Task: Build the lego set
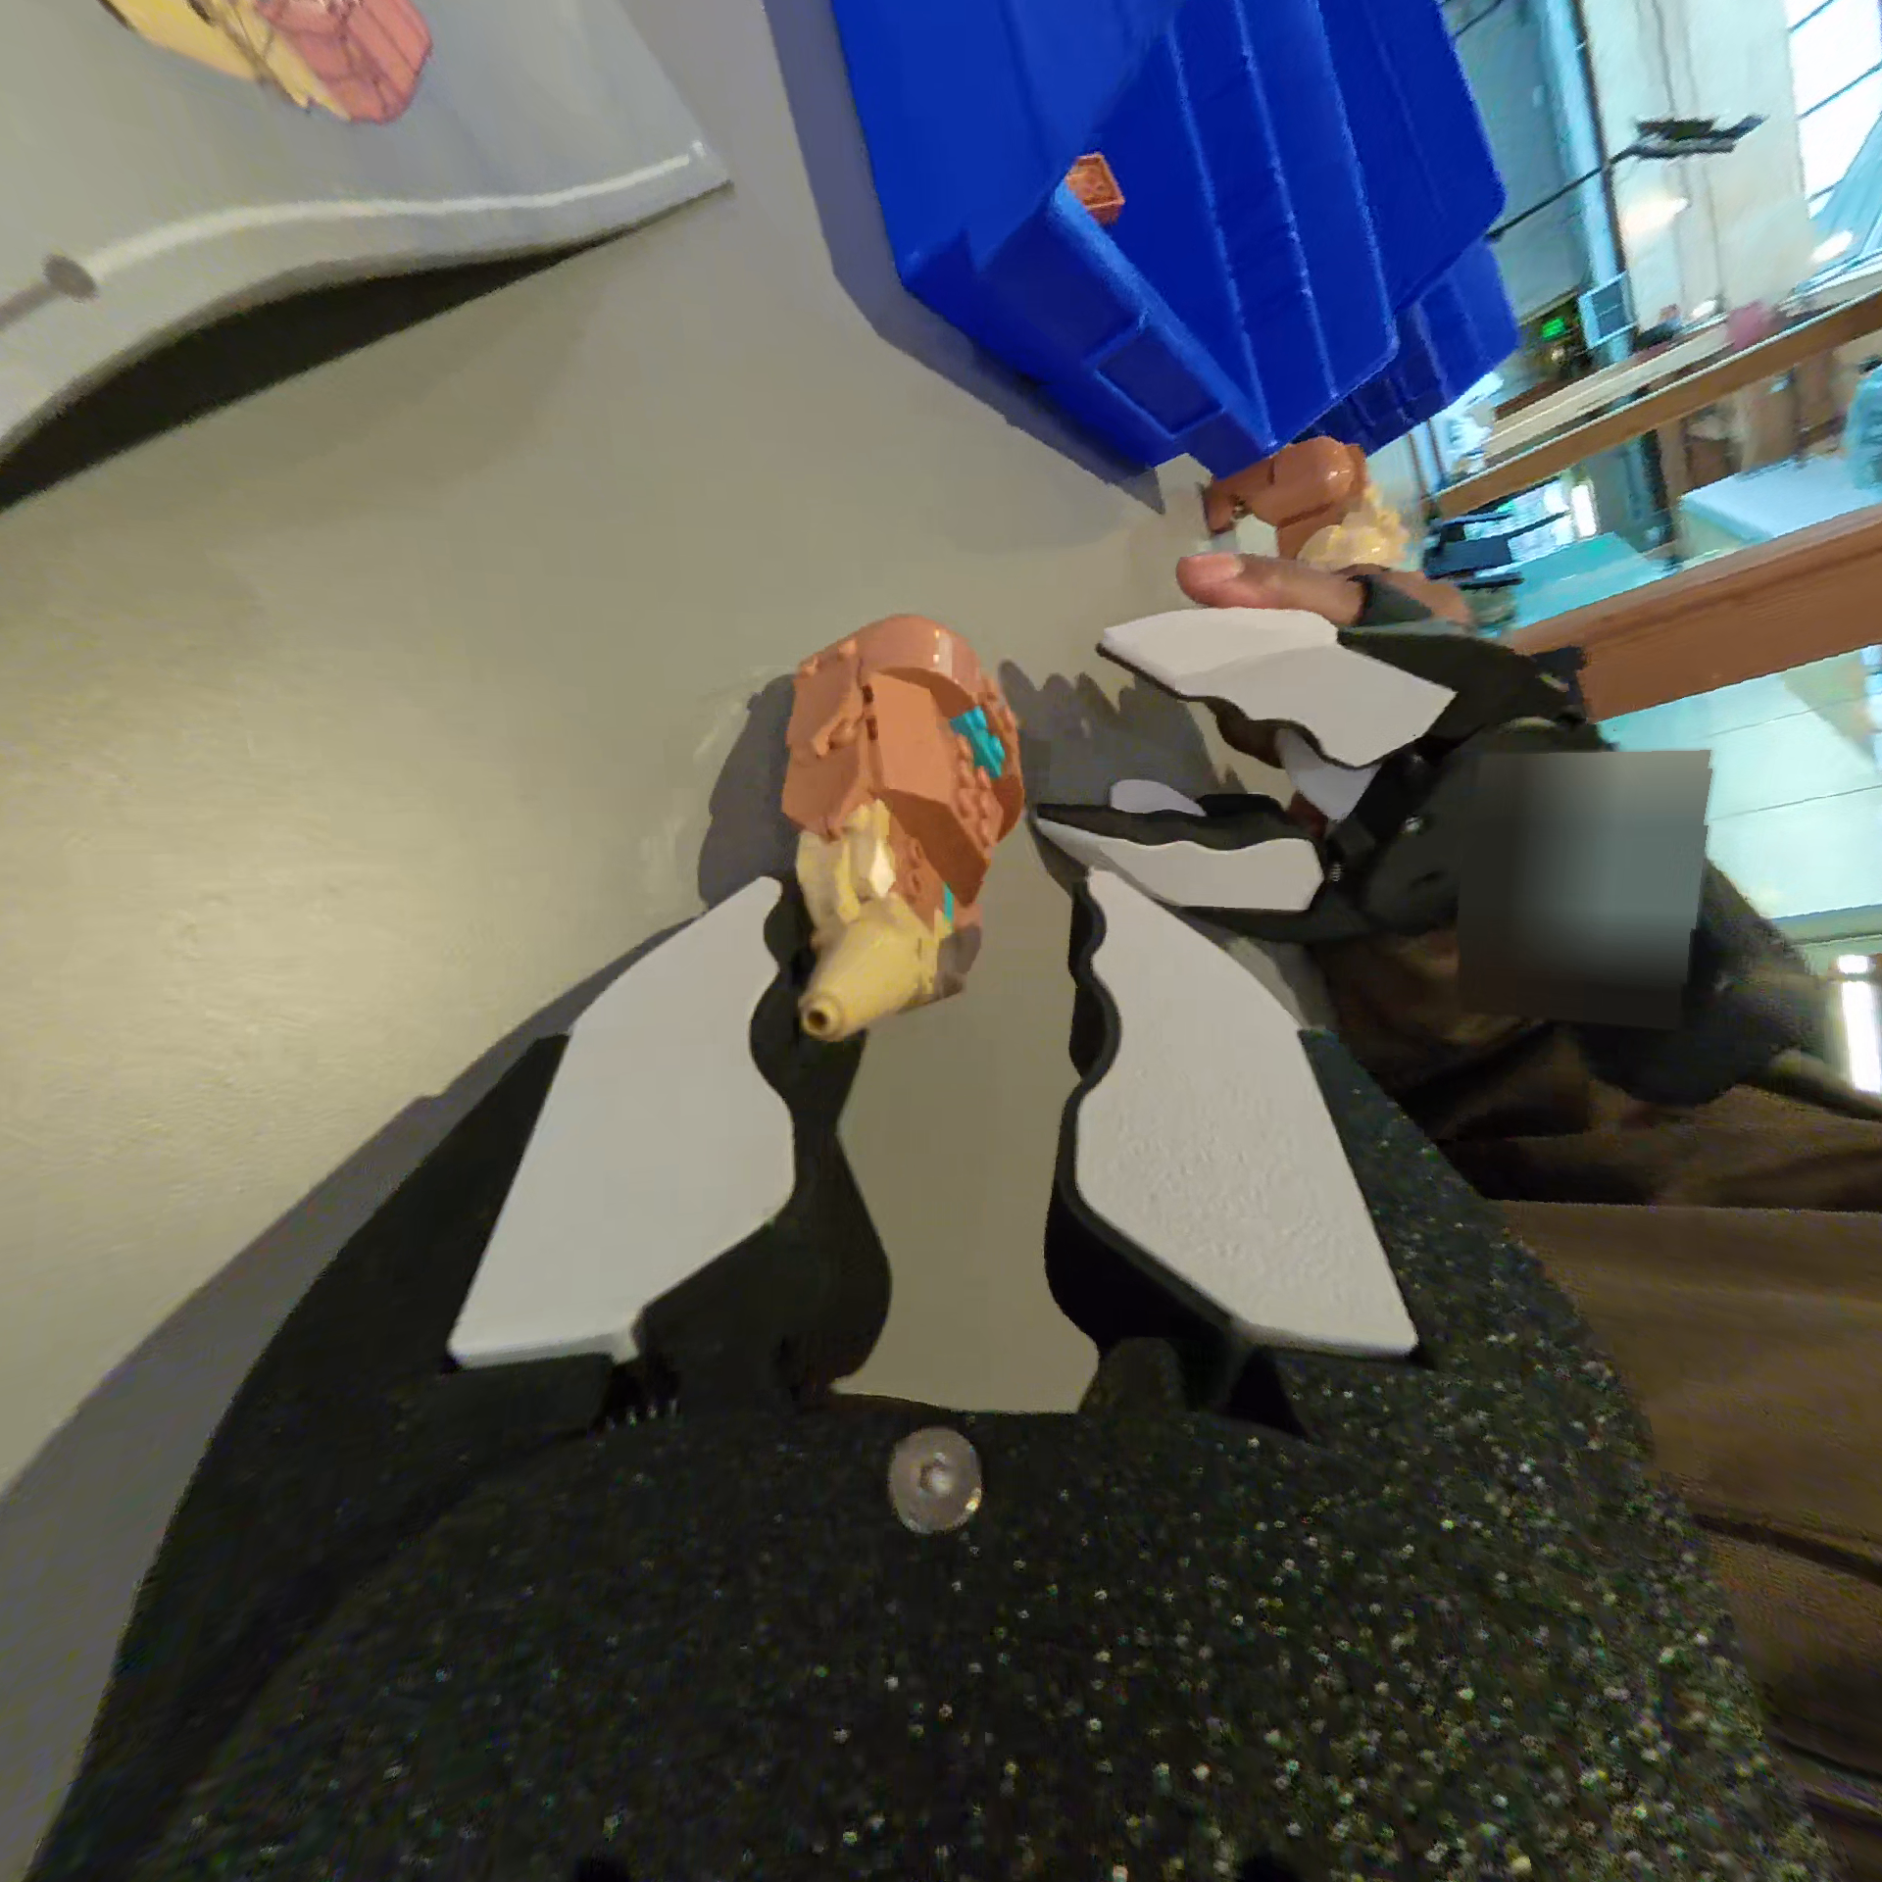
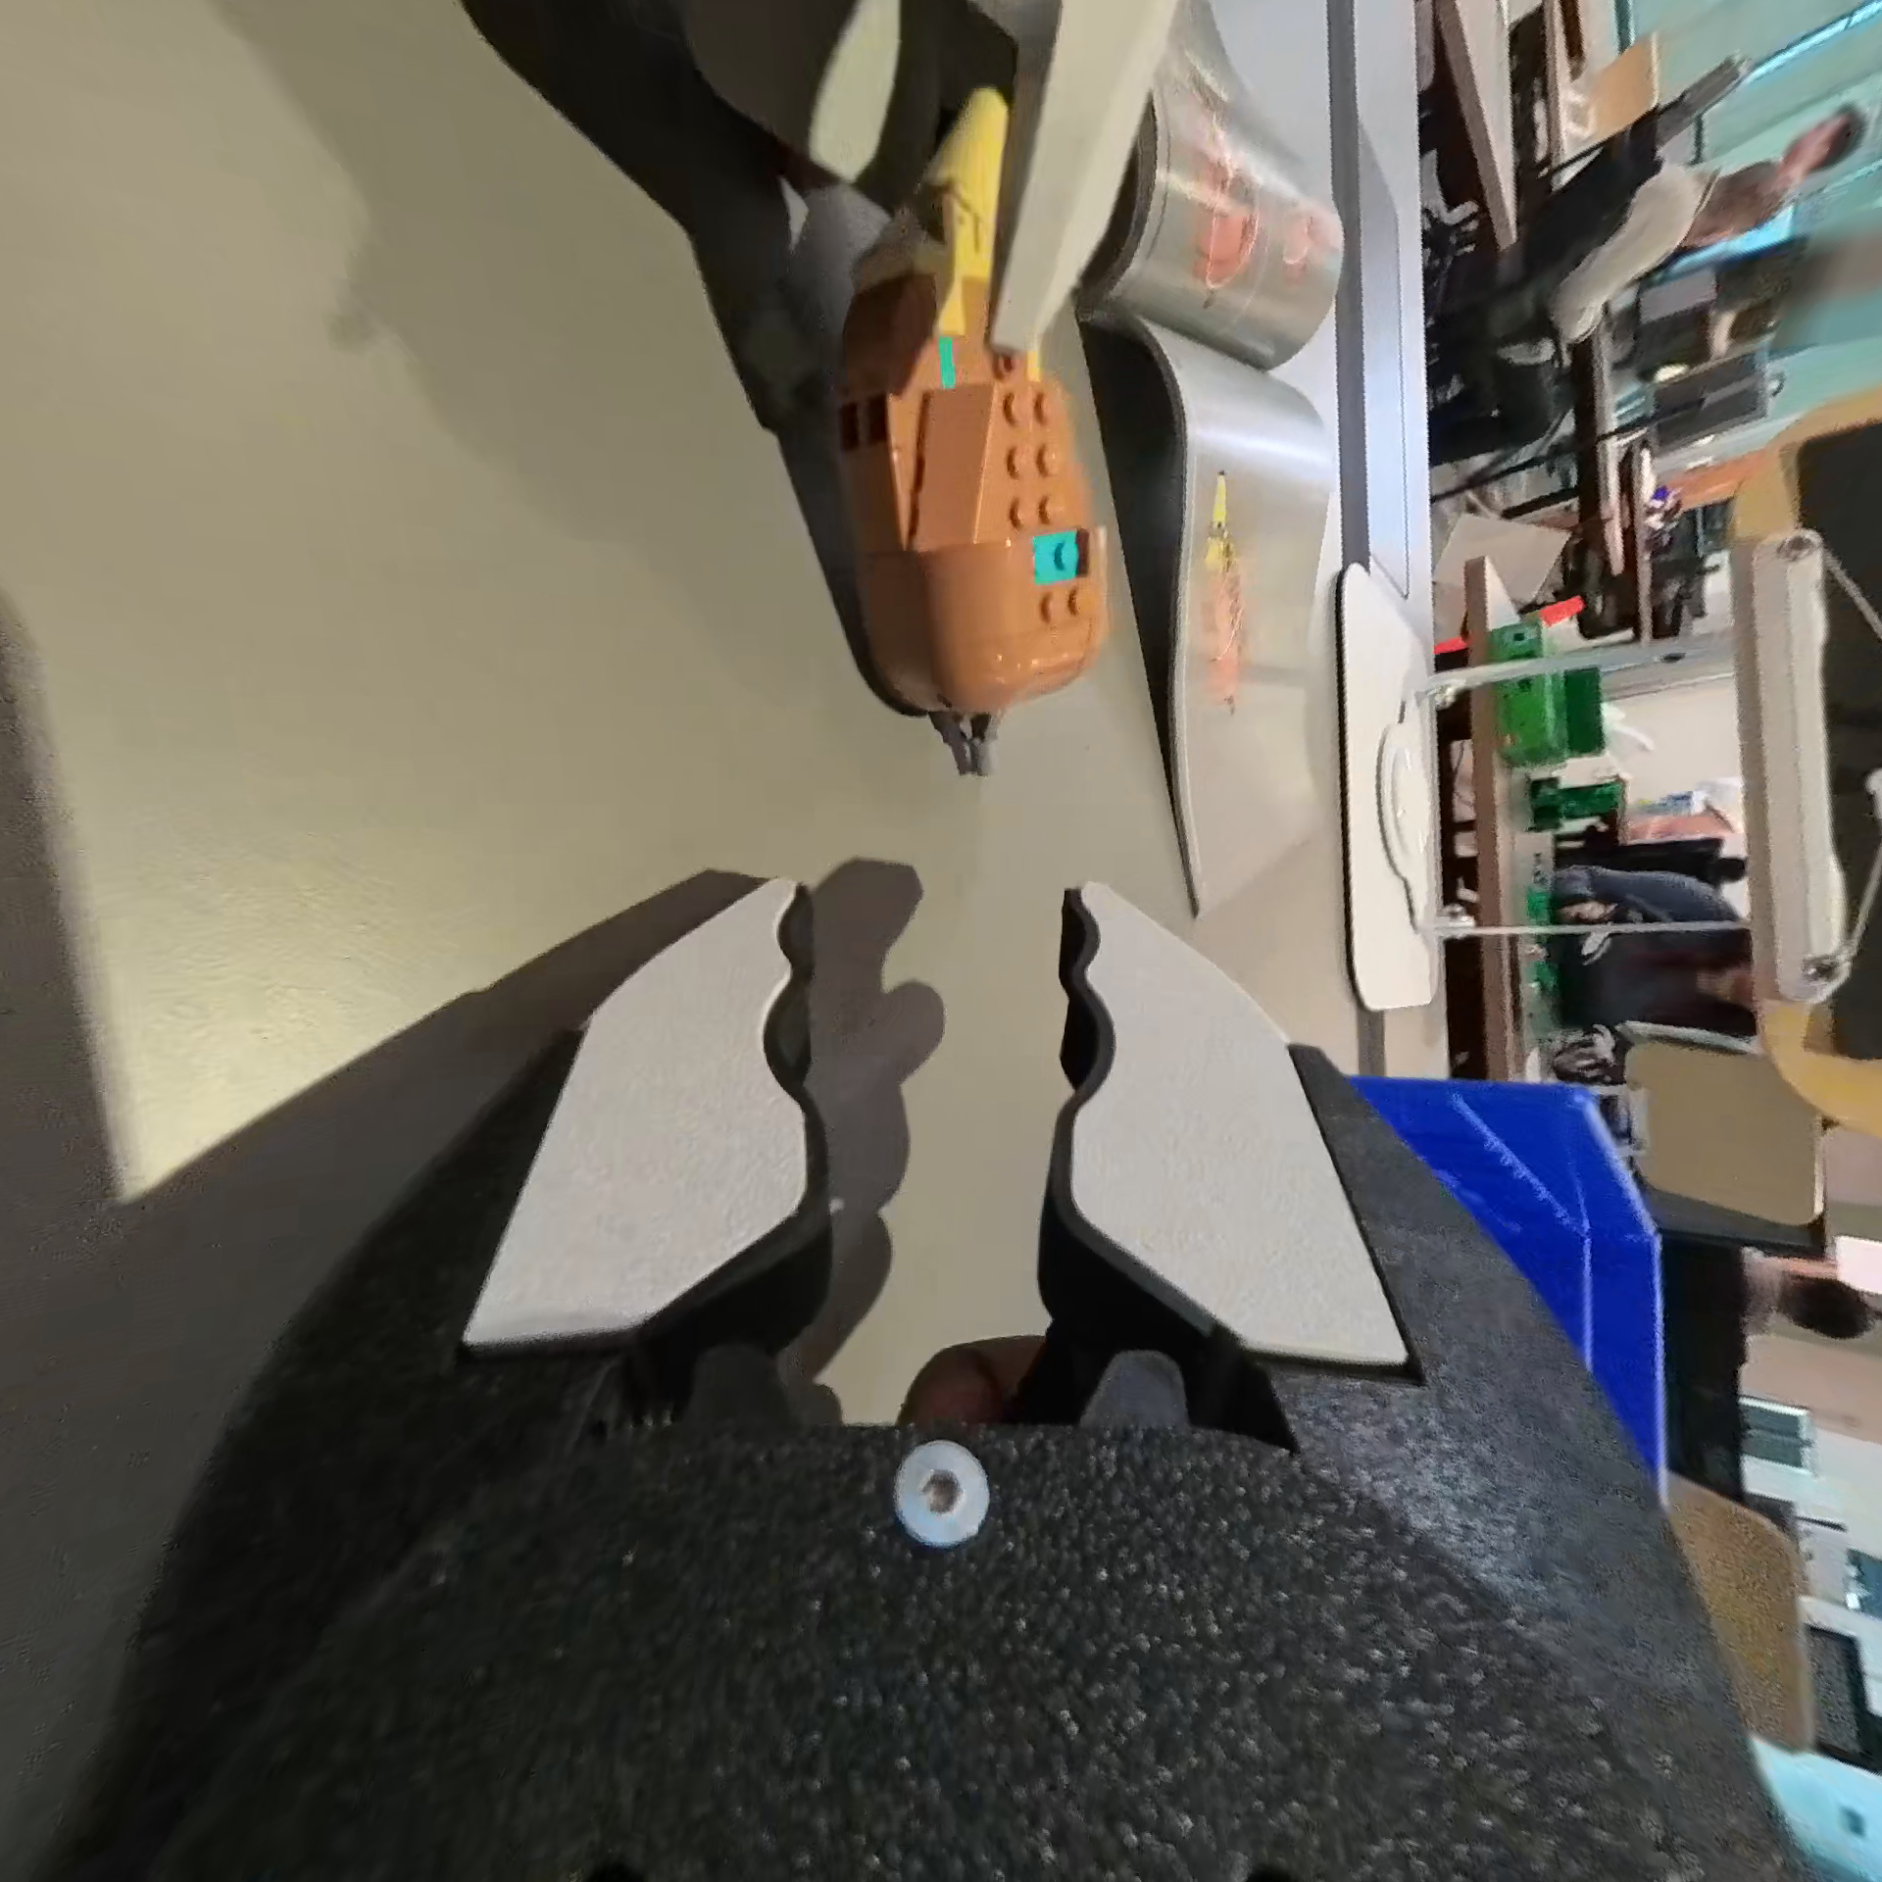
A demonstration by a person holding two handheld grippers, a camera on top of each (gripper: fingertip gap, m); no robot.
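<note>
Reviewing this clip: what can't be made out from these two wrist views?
- Left wrist view: whether the left hand-held gripper actually touches the lego model; its finger hides the contact.
- Left wrist view: the second lego piece is partly hidden behind the blue bin and a hand.
- Right wrist view: the model's tan end is covered by the other gripper's finger.
- Right wrist view: the booklet is blurred.
</note>
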